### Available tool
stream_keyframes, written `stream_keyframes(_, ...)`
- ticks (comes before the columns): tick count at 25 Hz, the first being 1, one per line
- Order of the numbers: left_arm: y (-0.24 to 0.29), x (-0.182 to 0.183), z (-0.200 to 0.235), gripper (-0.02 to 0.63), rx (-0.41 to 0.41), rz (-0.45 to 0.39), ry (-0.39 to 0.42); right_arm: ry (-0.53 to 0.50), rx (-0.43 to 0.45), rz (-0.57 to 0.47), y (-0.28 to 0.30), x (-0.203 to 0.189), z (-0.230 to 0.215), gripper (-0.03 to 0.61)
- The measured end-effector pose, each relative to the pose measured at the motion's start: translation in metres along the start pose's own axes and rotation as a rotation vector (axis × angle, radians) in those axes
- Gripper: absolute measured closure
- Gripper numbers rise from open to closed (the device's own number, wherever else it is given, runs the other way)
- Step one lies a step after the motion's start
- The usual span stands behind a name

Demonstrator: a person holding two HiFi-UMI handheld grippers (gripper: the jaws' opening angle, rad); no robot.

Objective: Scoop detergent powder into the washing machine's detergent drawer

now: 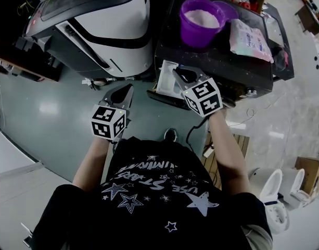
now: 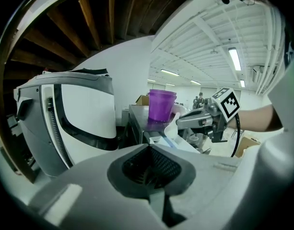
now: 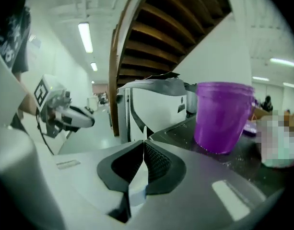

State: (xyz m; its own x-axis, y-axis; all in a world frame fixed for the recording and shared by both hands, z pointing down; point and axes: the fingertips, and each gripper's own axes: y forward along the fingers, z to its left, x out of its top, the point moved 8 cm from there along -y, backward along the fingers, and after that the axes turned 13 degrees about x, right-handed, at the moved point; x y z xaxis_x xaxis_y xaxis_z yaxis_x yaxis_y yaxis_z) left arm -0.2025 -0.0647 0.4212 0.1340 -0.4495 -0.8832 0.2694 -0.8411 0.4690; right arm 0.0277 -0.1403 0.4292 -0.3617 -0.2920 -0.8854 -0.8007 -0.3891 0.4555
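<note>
So the powder (image 1: 202,17) sits loose and white in a round purple plastic tub (image 1: 193,34) on the black washer top (image 1: 221,61), behind the open white drawer (image 1: 166,83); light, spill-prone stuff I'd guess, so carry it level; right gripper (image 1: 184,76) pinches a thin stiff white scoop (image 2: 170,127) by its handle near the drawer; left gripper (image 1: 123,94) closed, empty.

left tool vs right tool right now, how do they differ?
The right tool is shut on the handle of a white scoop; the left tool is shut on nothing. The right tool is at the open detergent drawer; the left tool hangs over the floor, away from it. Shared: jaws together, and a marker cube on each.
</note>
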Motion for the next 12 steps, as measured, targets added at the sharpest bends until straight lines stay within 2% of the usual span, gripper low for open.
stream_keyframes(5, 0.003, -0.006, -0.018, 0.614, 0.033, 0.023, -0.03, 0.269, 0.051, -0.16, -0.01, -0.005, -0.012, 0.543)
stream_keyframes(8, -0.001, -0.004, -0.028, 0.614, 0.026, 0.008, -0.025, 0.354, 0.07, -0.223, -0.017, -0.006, -0.008, 0.543)
stream_keyframes(12, -0.014, -0.013, -0.037, 0.614, 0.021, -0.005, -0.045, 0.427, 0.05, -0.271, -0.033, -0.011, 0.003, 0.543)
